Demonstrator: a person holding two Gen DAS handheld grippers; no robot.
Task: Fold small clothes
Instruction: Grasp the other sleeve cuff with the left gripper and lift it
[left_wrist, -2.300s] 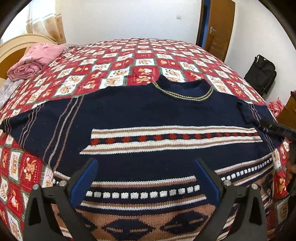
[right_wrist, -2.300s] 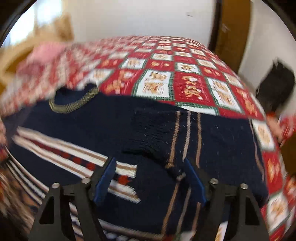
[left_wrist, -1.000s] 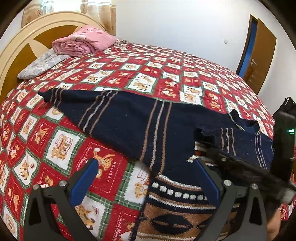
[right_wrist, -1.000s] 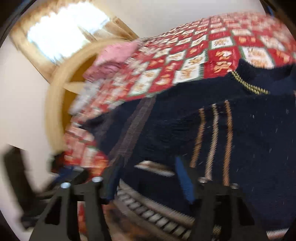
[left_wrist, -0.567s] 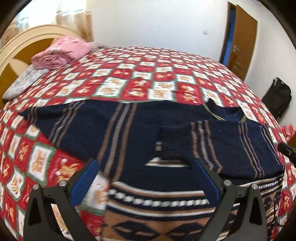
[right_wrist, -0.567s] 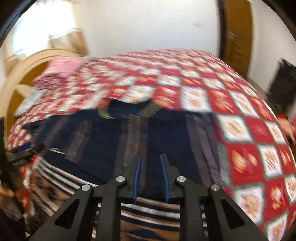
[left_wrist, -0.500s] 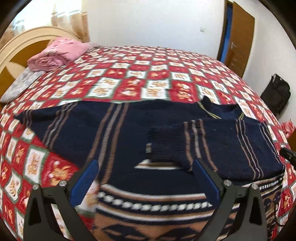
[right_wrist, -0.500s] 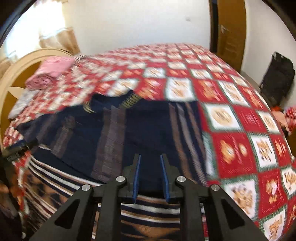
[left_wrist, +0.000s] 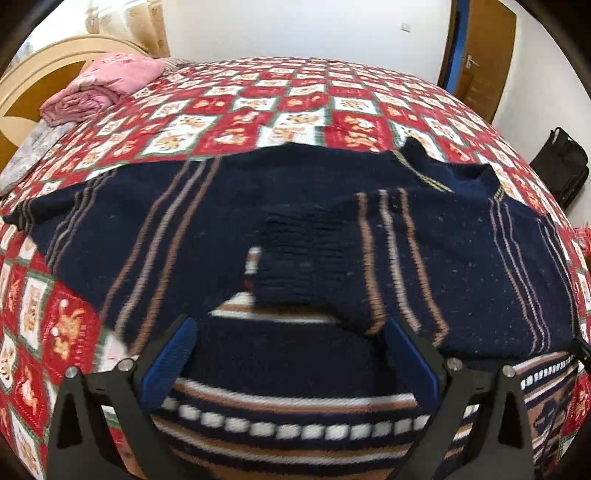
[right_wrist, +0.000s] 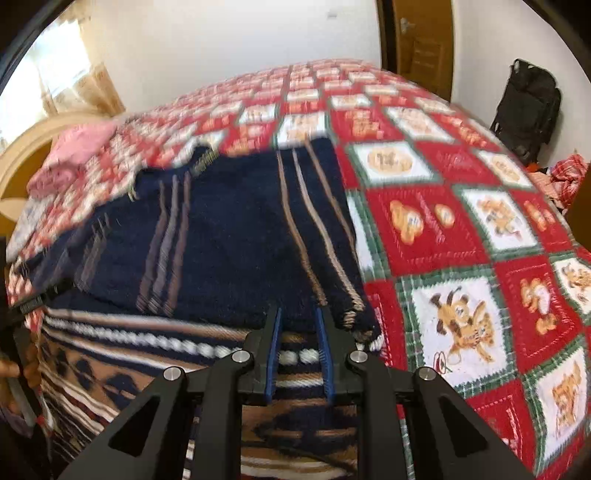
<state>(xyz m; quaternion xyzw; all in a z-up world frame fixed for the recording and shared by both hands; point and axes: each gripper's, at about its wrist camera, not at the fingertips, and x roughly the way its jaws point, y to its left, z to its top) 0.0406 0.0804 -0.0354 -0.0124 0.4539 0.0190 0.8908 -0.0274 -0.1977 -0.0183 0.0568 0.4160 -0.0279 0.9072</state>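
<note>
Sweater (right_wrist: 236, 236) lies spread under both tools — right tool (right_wrist: 298, 325) closing, empty.

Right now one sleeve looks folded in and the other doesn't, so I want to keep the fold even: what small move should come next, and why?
Probably bring the left gripper, jaws wide open and empty, toward the far-left sleeve, which lies spread flat on the quilt. The other sleeve already lies across the sweater chest, and the right gripper, jaws closing with nothing between them, sits at the opposite edge.
</note>
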